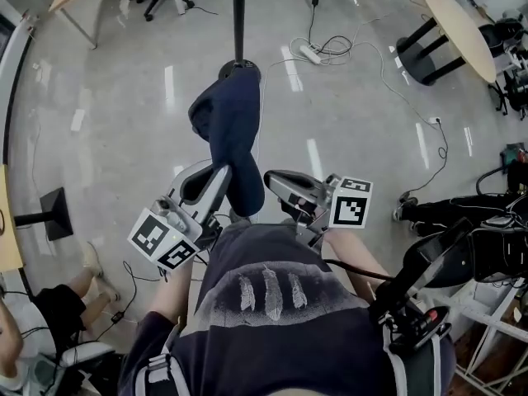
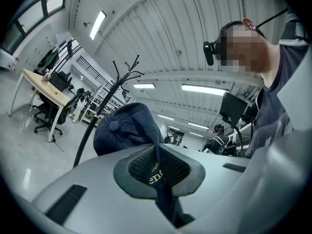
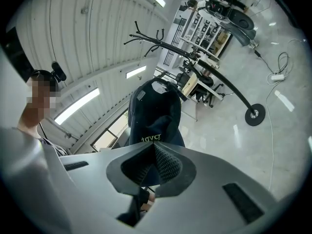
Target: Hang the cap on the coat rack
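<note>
Pinching navy cap (image 1: 231, 126) — L gripper (image 1: 223, 174) & R gripper (image 1: 271, 180) jaws both pressed shut.

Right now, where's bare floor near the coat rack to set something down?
Bare floor lies left of the coat rack pole, between it and the black stand base. Right of the pole is crowded: a power strip and looping cables. The cap hides the floor nearer in.

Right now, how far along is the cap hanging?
Done: the cap is picked up, pinched by the left gripper and right gripper. In hand: it hangs between them, short of the coat rack. Left: slipping it over a hook, then letting go.
</note>
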`<action>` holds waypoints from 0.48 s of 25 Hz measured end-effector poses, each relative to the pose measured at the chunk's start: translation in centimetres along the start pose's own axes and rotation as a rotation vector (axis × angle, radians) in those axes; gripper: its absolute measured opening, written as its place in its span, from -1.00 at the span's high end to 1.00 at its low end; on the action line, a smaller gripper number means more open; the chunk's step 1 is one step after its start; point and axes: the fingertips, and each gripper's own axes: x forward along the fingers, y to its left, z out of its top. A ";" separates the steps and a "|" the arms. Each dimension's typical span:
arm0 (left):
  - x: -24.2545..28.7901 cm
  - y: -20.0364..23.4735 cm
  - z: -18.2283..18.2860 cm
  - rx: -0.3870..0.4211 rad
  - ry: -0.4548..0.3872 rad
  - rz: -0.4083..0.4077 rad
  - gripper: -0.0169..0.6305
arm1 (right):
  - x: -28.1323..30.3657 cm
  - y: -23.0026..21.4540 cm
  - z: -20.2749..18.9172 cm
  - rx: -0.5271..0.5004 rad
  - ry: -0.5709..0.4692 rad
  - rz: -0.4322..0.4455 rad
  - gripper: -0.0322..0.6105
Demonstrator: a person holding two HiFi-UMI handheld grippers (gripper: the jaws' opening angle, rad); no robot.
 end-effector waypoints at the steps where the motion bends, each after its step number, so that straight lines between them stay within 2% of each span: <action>1: -0.2 0.4 0.2 0.000 -0.008 0.010 0.87 | 0.4 0.2 -0.1 -0.001 0.009 0.005 0.89; 6: 0.0 1.0 0.4 -0.018 -0.029 0.043 0.87 | 0.4 -0.1 0.0 0.011 0.036 0.006 0.89; 12: 2.7 0.8 1.1 0.001 -0.029 0.076 0.87 | -0.9 -1.9 2.4 0.029 0.033 0.023 0.89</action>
